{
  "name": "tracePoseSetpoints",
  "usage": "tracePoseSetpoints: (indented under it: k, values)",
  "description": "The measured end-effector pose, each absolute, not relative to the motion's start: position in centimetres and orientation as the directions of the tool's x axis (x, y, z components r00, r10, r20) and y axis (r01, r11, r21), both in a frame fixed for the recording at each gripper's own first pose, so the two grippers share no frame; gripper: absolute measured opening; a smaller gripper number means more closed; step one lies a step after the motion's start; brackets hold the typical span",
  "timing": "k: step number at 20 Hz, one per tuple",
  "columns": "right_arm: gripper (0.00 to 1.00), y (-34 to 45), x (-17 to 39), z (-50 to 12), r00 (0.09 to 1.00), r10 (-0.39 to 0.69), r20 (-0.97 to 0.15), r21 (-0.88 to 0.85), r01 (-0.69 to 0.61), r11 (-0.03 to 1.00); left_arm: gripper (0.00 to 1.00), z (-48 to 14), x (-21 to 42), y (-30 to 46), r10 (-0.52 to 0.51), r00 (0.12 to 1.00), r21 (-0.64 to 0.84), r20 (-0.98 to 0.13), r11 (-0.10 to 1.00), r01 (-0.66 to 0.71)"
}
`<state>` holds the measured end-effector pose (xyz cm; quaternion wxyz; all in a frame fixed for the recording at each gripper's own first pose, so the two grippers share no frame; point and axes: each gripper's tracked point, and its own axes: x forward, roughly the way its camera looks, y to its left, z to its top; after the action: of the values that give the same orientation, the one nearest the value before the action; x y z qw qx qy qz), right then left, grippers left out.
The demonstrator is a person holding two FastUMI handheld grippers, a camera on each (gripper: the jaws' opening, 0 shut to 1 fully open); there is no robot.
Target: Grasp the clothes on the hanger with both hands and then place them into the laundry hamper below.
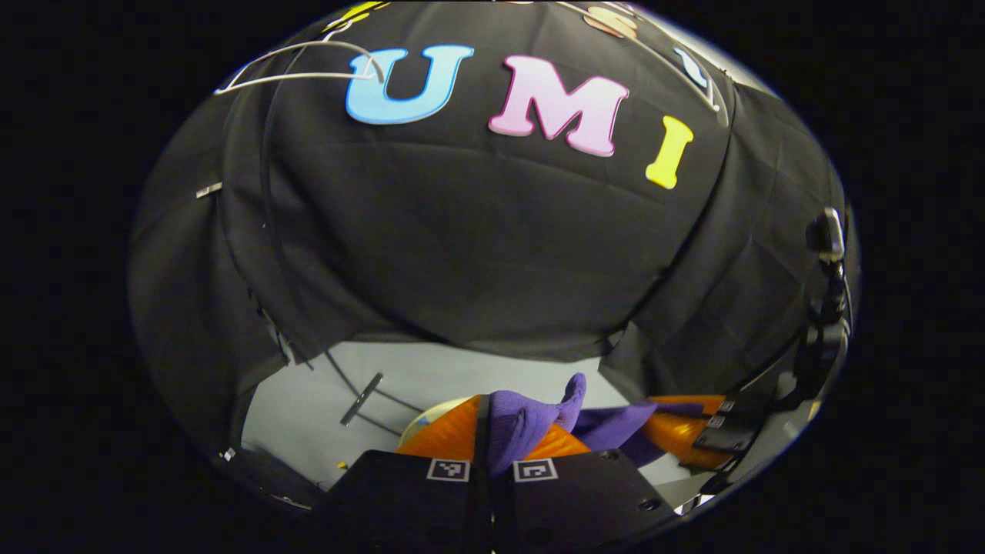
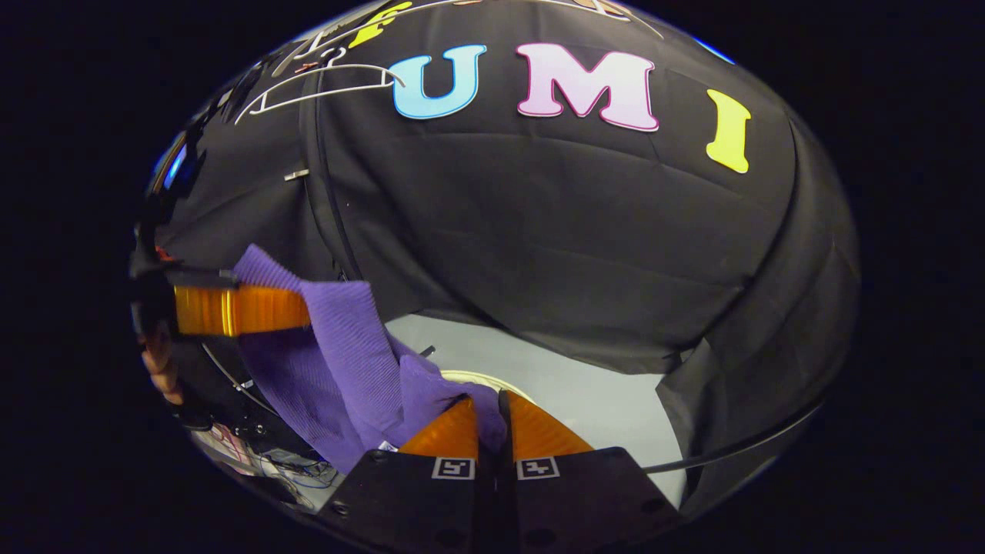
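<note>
Both tools clenched on the purple cloth [image 2: 338, 346], left tool [image 1: 492, 442] and right tool [image 2: 492, 431] each pinching an edge, cloth slung between them above the hamper rim [image 2: 477, 378]: lower both together, level, release only once inside.

The purple garment [image 2: 338, 346] is a soft, matt knit with fine ribbing. The booth wall [image 1: 477, 246] behind is matt black cloth, creased and slack. At upper left hangs a thin wire hanger [image 2: 323, 85], pale and slightly shiny. The floor [image 1: 462, 377] looks smooth, matt and grey. A hamper rim [image 2: 481, 378] looks like smooth pale plastic.
</note>
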<state>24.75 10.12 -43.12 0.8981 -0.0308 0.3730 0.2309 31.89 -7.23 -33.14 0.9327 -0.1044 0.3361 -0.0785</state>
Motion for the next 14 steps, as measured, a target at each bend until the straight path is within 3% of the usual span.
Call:
tracePoseSetpoints:
  k: [3,7,12,13,14]
  values:
    - [0.05,10.3,25.3,-42.8,0.621,0.400,-0.674,0.135,-0.429,0.893,0.06,-33.4,32.3,-7.7,-0.217,0.771,-0.215,-0.598,0.971,0.106]
    - [0.02,10.2,24.2,-45.1,0.574,0.388,-0.721,0.136,-0.433,0.891,0.06,-39.3,29.0,-6.7,-0.164,0.688,-0.119,-0.707,0.987,0.112]
    - [0.08,9.8,22.9,-47.5,0.513,0.369,-0.775,0.146,-0.422,0.895,0.11,-43.6,25.8,-6.2,-0.133,0.601,-0.028,-0.788,0.983,0.181]
    - [0.13,9.7,22.5,-48.0,0.499,0.371,-0.783,0.156,-0.419,0.894,0.27,-43.8,25.8,-6.4,-0.142,0.596,-0.027,-0.791,0.980,0.198]
    - [0.31,9.3,22.6,-48.0,0.503,0.357,-0.787,0.145,-0.411,0.900,0.44,-44.0,25.7,-6.6,-0.155,0.590,-0.034,-0.792,0.977,0.212]
